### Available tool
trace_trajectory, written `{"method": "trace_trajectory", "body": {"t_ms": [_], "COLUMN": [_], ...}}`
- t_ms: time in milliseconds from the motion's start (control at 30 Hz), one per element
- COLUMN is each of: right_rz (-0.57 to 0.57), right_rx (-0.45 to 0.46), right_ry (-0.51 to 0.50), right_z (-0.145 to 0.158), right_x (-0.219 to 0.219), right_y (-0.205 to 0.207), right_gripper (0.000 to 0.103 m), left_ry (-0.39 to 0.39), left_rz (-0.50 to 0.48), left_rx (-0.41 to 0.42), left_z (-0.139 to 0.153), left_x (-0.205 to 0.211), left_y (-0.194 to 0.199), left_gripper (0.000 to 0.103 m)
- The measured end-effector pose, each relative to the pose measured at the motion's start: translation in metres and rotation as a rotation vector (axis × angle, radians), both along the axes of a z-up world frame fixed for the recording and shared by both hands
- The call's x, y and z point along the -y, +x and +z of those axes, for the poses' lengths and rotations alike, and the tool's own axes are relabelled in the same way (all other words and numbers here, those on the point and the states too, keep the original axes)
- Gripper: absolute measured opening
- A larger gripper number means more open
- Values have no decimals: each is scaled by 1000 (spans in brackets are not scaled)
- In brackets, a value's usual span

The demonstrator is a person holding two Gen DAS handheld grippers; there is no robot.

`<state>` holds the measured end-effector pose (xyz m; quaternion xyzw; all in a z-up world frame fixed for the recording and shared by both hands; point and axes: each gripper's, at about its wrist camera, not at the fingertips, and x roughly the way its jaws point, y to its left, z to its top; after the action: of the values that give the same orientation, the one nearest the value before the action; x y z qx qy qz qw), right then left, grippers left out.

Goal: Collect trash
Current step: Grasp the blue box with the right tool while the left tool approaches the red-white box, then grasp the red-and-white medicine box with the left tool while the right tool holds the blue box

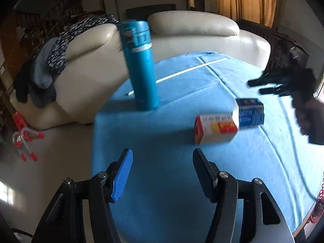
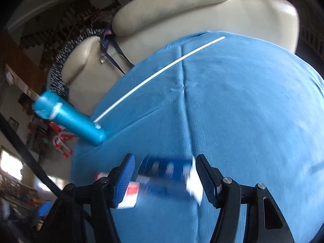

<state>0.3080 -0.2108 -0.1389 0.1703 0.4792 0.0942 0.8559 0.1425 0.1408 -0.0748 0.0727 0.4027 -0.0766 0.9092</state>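
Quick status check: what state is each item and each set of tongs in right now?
Left tongs: open, empty.
Right tongs: open, straddling the blue box, not closed.
Blue box: lying on the cloth.
Red-and-white box: lying beside it.
Teal bottle: upright, capped.
White stick: lying flat.

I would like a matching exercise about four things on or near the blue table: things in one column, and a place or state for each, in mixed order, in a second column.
Things
1. blue bottle
2. blue carton
3. white stick
4. patterned cloth

Places or states
A. draped over the cream sofa
B. standing upright near the table's left edge
C. leaning on the red and yellow box
D. lying flat, far side of the table

Pairs: 1-B, 2-C, 3-D, 4-A
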Motion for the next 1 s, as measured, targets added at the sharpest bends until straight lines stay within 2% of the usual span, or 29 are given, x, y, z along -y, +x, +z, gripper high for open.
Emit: {"method": "trace_trajectory", "body": {"t_ms": [133,200,300,400,500,600,633,667,767,1000], "right_rz": [81,189,320,406,440,418,414,419,363,170], "right_rx": [-60,-79,-73,-33,-12,-9,5,23,57,73], "right_ry": [48,65,16,-19,-89,-160,-175,-188,-179,14], "right_z": [-28,-33,-29,-24,-29,-42,-44,-43,-38,-25], "right_x": [-6,-15,-24,-31,-41,-49,-51,-53,-42,35], "right_y": [17,7,-23,-49,-58,-53,-54,-57,-75,-162], "right_gripper": [66,66,66,75,76,76,71,49,45,43], "left_ry": [-15,-27,-49,0,35,56,65,74,67,139], "left_rz": [-57,-103,-199,-304,-364,-443,-467,-491,-537,-632], "left_rx": [-23,-33,-51,-77,-92,-89,-89,-92,-121,-121], "left_z": [1,0,-5,-13,-15,-10,-9,-8,-11,-24], "left_x": [15,19,25,35,46,55,57,59,59,73], "left_y": [30,43,58,68,74,70,69,69,70,83], "left_gripper": [63,63,63,63,63,63,63,63,63,63]}}
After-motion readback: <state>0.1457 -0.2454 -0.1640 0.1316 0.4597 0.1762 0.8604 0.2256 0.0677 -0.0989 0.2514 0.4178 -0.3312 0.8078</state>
